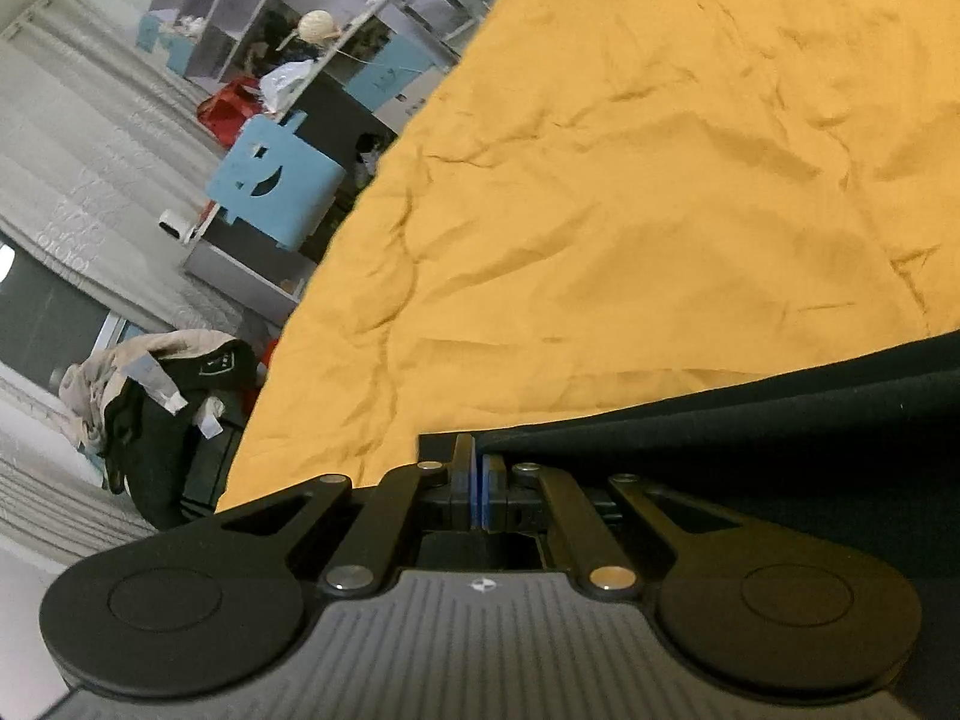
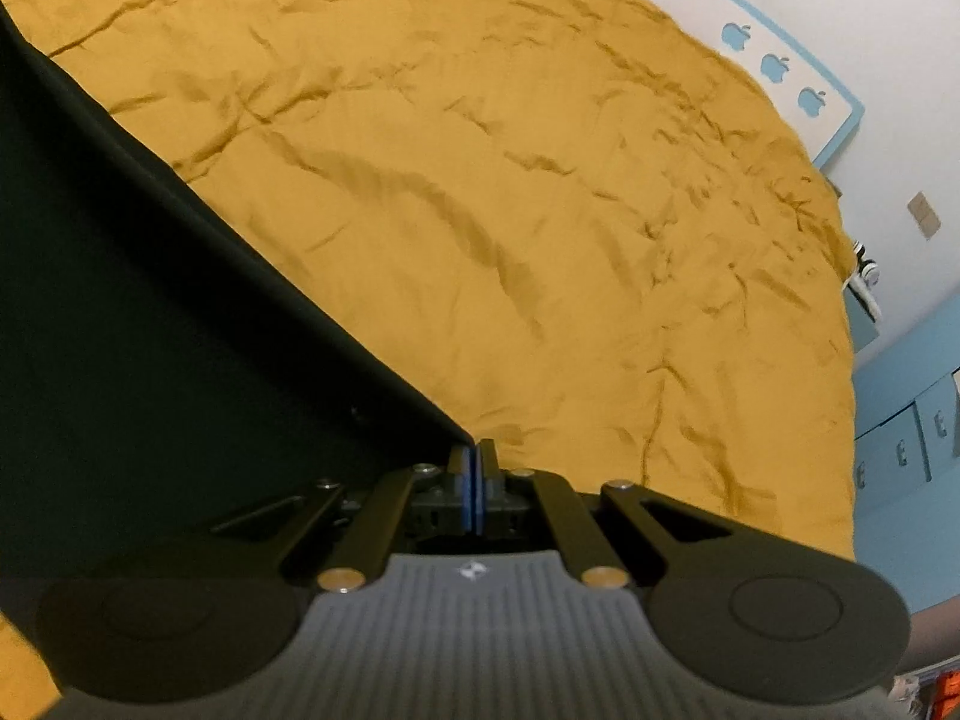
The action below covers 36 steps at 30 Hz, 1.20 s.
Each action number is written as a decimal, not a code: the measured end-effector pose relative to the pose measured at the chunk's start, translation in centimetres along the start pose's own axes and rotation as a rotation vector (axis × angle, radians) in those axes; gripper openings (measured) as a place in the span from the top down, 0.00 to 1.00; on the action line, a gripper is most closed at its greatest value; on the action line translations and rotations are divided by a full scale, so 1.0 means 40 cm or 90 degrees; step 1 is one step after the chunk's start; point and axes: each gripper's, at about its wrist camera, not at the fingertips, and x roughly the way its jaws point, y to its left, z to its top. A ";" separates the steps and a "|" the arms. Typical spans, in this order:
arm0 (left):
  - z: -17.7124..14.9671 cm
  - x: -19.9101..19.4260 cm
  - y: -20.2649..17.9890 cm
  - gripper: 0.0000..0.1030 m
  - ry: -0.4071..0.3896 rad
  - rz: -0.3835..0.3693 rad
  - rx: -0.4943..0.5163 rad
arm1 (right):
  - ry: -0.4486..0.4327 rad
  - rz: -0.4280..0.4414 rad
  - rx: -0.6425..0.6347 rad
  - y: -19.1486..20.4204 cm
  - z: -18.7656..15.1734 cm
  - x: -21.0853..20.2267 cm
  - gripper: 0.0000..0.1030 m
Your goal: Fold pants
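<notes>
The pants [image 1: 750, 420] are black fabric, stretched taut above a yellow bed sheet [image 1: 630, 180]. In the left wrist view my left gripper [image 1: 478, 456] is shut on a corner of the pants, which run off to the right. In the right wrist view my right gripper [image 2: 478, 450] is shut on another corner of the pants [image 2: 150, 330], which fill the left side and run away toward the upper left. The sheet [image 2: 510, 180] lies wrinkled below. The rest of the pants is out of view.
Past the bed's left edge stand a blue smiley-face chair [image 1: 276, 180], shelves with clutter [image 1: 288, 42] and a pile of clothes [image 1: 162, 396]. On the right side are a white wall with a blue apple-pattern headboard [image 2: 780, 66] and blue drawers [image 2: 912, 426].
</notes>
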 end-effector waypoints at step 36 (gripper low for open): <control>-0.098 -0.080 0.033 0.54 -0.050 -0.082 -0.178 | -0.116 0.119 0.401 -0.210 -0.166 -0.011 0.58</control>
